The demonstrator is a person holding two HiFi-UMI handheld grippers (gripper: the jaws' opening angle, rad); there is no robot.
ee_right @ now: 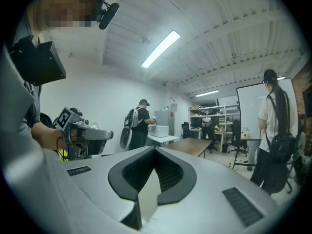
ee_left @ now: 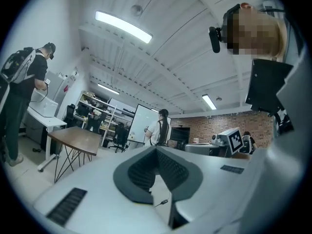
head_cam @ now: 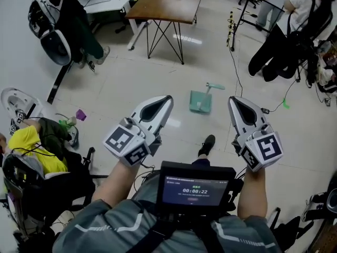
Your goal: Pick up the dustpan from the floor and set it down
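A teal dustpan lies flat on the pale tiled floor ahead of me, its handle pointing to the far right. Both grippers are held level at waist height, well above it. My left gripper hangs to the left of the dustpan, jaws shut with nothing between them. My right gripper is on the dustpan's right side, also shut and empty. The left gripper view and the right gripper view show closed tips against the room; the dustpan is in neither.
A wooden table on black wire legs stands beyond the dustpan. People sit or stand at the left and far right. A purple scrap and cables lie on the floor. My own shoe shows below the dustpan.
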